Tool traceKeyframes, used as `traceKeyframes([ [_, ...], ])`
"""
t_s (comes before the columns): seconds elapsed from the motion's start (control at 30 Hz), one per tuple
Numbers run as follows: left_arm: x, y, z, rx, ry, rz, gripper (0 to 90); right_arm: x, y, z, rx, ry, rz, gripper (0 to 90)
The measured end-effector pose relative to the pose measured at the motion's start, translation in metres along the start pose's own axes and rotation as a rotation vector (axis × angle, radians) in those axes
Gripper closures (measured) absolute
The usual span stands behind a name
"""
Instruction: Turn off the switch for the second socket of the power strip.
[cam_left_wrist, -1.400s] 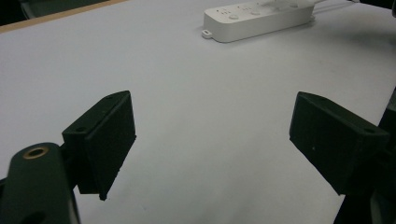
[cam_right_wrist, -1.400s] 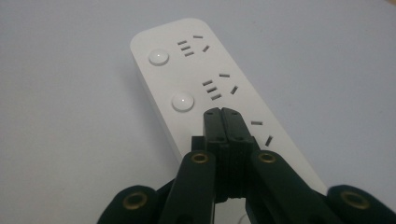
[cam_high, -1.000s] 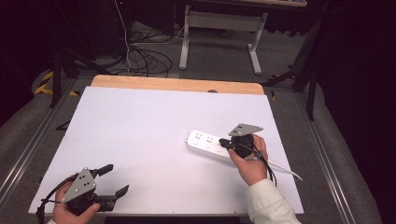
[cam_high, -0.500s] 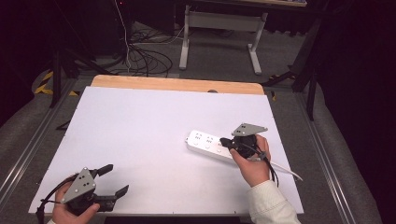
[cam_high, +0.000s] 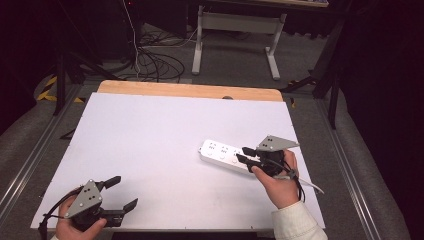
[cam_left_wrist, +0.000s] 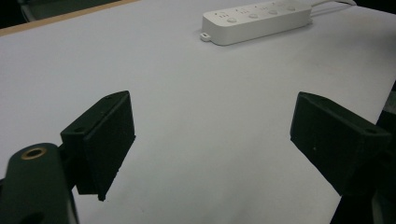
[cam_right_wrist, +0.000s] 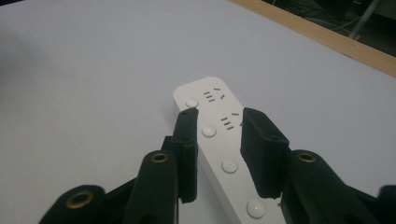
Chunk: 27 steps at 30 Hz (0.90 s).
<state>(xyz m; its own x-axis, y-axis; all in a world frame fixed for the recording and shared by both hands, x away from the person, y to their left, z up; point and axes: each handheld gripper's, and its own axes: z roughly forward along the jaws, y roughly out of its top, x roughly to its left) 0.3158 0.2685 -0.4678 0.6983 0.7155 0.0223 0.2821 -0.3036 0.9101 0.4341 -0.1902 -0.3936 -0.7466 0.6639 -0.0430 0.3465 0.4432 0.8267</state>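
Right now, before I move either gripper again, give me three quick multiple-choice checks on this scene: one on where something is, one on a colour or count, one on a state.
1. Where does the power strip lie on the table?
A. near the right gripper
B. under the left gripper
C. at the far left corner

2. What colour is the power strip?
A. black
B. white
C. orange

3. How do the left gripper's jaws stand?
A. shut on the strip
B. shut on nothing
C. open, nothing between them

Answers:
1 A: in the high view the right gripper hangs over the strip's near end.
2 B: its casing is white in all views.
3 C: the left gripper view shows bare table between wide jaws.
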Motion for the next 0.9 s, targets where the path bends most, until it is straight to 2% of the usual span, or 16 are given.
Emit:
traceKeyframes([
  [0.13,0.0,0.001,-0.001,0.003,-0.003,0.0,14.3,0.005,-0.002,-0.005,-0.017,0.025,-0.007,61.6],
  [0.23,-0.001,0.002,-0.002,0.003,0.0,0.001,14.7,0.01,-0.007,-0.01,-0.044,0.064,-0.016,55.4],
  [0.47,-0.002,0.003,-0.003,0.013,-0.012,-0.002,15.1,0.016,-0.017,-0.017,-0.073,0.095,-0.011,47.2],
  [0.63,-0.003,0.004,-0.004,0.014,-0.014,-0.002,15.9,0.02,-0.026,-0.02,-0.095,0.119,-0.03,42.2],
  [0.83,-0.003,0.005,-0.005,0.018,-0.018,0.002,16.1,0.021,-0.04,-0.02,-0.128,0.147,-0.013,38.7],
  [0.9,-0.003,0.005,-0.005,0.015,-0.017,0.0,15.8,0.021,-0.05,-0.021,-0.148,0.157,0.013,36.9],
])
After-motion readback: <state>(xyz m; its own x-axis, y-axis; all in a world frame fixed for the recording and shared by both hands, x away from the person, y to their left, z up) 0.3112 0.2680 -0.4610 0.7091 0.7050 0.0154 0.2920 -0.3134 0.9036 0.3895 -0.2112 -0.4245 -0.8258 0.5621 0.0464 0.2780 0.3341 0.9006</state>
